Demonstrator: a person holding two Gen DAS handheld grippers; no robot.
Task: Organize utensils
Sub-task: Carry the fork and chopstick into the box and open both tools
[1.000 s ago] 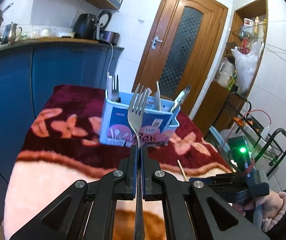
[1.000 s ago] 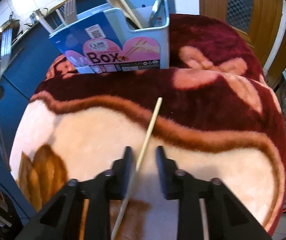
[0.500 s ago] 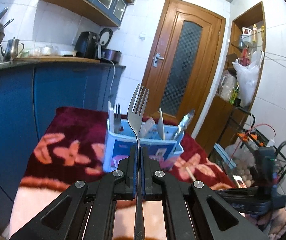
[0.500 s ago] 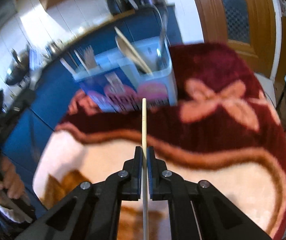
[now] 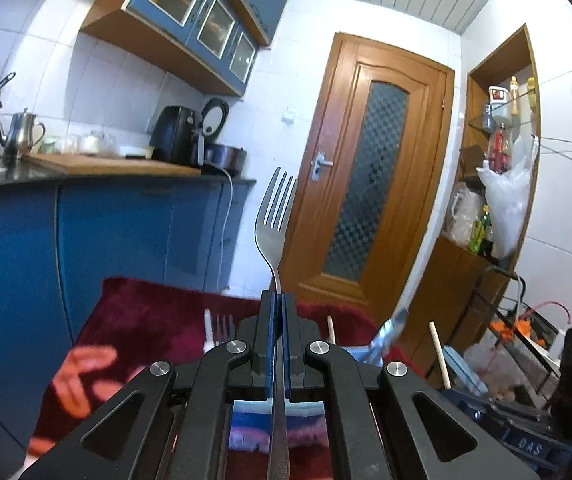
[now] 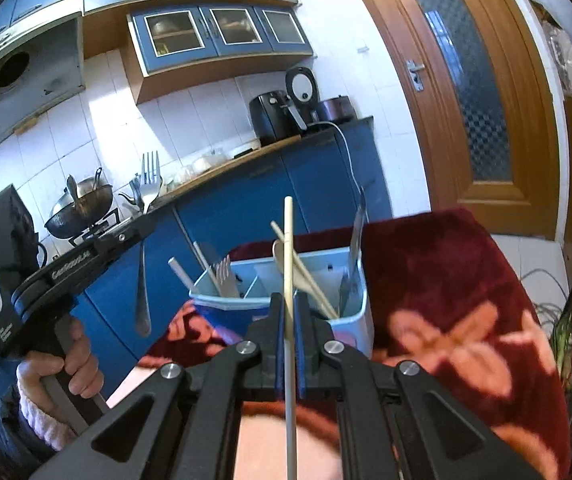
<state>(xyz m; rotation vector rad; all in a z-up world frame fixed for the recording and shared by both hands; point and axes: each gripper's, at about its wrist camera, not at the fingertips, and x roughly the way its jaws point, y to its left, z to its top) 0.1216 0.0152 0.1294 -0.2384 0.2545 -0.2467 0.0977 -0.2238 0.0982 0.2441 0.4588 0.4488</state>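
I take the blue utensil box (image 6: 281, 300) as my landmark; it stands on the dark red flowered blanket (image 6: 438, 280).

My left gripper (image 5: 277, 300) has its jaws pressed together on the neck of a metal fork (image 5: 275, 216). The fork stands upright, tines above the jaws, handle running down between the fingers toward the camera. In the right wrist view the same fork (image 6: 147, 200) hangs to the left of the box and higher than its rim, well apart from it, with a hand (image 6: 63, 364) wrapped around the gripper's grip below it.

My right gripper (image 6: 288, 304) is closed tight on a single pale wooden chopstick (image 6: 288, 240). The stick points up past the jaws and crosses in front of the box's middle compartment in that view (whether its tip is over the box or short of it, I cannot tell). In the left wrist view that chopstick (image 5: 440, 354) shows just right of the box.

Inside the box, the left compartment holds forks (image 6: 225, 276) and a white stick-like piece, the middle holds a wooden spoon (image 6: 281, 252) leaning with another chopstick, and the right end holds a metal utensil (image 6: 356, 240) standing against the wall.

Behind the box run blue cabinets (image 6: 245, 208) and, to its right, a wooden door (image 6: 478, 92).
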